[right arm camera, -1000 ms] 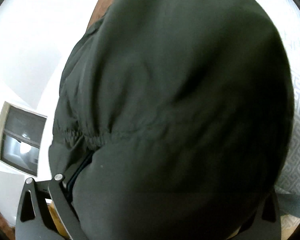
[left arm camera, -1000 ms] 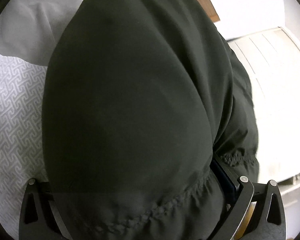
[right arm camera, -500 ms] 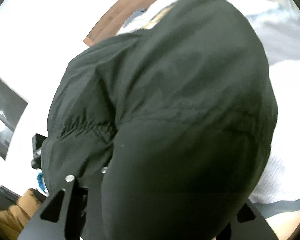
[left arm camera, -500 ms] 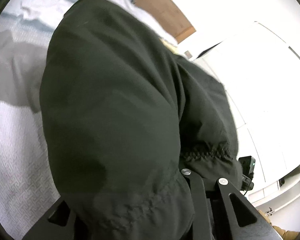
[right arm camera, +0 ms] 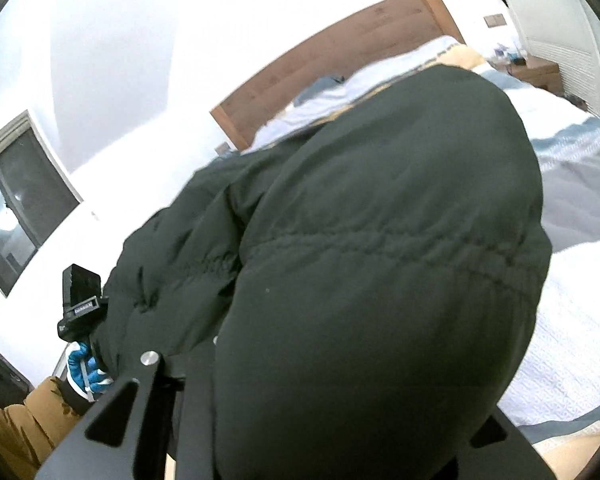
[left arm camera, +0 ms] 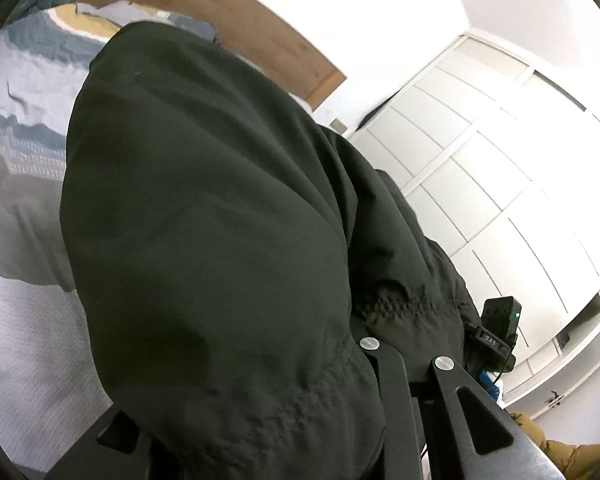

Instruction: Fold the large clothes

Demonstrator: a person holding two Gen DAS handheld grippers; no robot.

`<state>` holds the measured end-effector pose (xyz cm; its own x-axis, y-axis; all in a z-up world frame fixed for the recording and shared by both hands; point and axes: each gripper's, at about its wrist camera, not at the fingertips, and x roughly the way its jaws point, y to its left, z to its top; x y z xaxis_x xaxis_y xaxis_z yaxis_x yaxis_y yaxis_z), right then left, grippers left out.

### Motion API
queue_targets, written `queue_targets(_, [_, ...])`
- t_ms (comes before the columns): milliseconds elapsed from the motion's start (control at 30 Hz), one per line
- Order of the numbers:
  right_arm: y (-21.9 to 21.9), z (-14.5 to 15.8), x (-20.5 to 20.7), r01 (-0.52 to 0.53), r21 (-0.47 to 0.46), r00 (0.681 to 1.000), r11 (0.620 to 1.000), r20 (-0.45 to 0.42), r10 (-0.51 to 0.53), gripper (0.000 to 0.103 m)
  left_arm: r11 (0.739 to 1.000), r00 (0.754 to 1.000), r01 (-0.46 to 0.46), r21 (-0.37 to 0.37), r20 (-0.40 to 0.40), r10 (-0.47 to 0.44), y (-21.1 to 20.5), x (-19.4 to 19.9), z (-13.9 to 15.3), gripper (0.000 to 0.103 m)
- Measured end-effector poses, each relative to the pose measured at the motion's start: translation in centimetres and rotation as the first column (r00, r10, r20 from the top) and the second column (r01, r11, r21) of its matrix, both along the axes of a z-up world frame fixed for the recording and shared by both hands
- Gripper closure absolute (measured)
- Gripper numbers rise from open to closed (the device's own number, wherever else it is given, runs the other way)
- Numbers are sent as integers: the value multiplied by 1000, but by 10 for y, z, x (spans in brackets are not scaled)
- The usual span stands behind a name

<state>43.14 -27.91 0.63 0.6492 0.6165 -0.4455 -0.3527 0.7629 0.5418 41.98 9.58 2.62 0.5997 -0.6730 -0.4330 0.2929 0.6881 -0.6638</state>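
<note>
Left hand-held gripper (left arm camera: 260, 420) pinches the dark green jacket (left arm camera: 204, 220) at its stitched hem, fabric bunched over the fingers, hanging above the bed (left arm camera: 24, 320). Right hand-held gripper (right arm camera: 332, 420), jaws closing, also grips the jacket hem between its fingers. Wooden headboard (right arm camera: 340, 60) behind, white wardrobe (left arm camera: 480, 168) at right in the left view.
</note>
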Motion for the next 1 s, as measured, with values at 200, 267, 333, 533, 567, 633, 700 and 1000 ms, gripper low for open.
queue_targets(200, [-6, 24, -10, -31, 30, 999, 999, 31, 30, 78, 1000, 999, -6, -4, 45, 6, 18, -41, 17, 84])
queue_targets(267, [-6, 22, -17, -39, 45, 999, 998, 29, 38, 78, 1000, 999, -7, -12, 43, 7, 21, -53, 14, 84])
queue_targets(333, [-7, 17, -19, -46, 45, 999, 998, 22, 45, 78, 1000, 999, -12, 8, 32, 11, 18, -49, 8, 84])
queue_targets(533, [-15, -24, -10, -16, 36, 998, 999, -67, 18, 78, 995, 995, -37, 89, -84, 44, 31, -41, -38, 82])
queue_targets(567, [-17, -30, -10, -7, 28, 996, 1000, -85, 9, 78, 993, 993, -41, 108, -103, 52, 32, -40, -45, 79])
queue_targets(633, [-22, -37, -12, 9, 10, 994, 1000, -108, -8, 75, 987, 988, -49, 152, -140, 70, 36, -38, -54, 71])
queue_targets(700, [-25, -41, -14, 21, -14, 991, 1000, -133, -23, 67, 979, 981, -61, 195, -166, 95, 42, -46, -54, 54])
queue_targets(1000, [-55, -54, -24, 157, -107, 961, 982, -212, -177, 25, 945, 951, -217, 246, -165, 261, 92, -71, -40, 7])
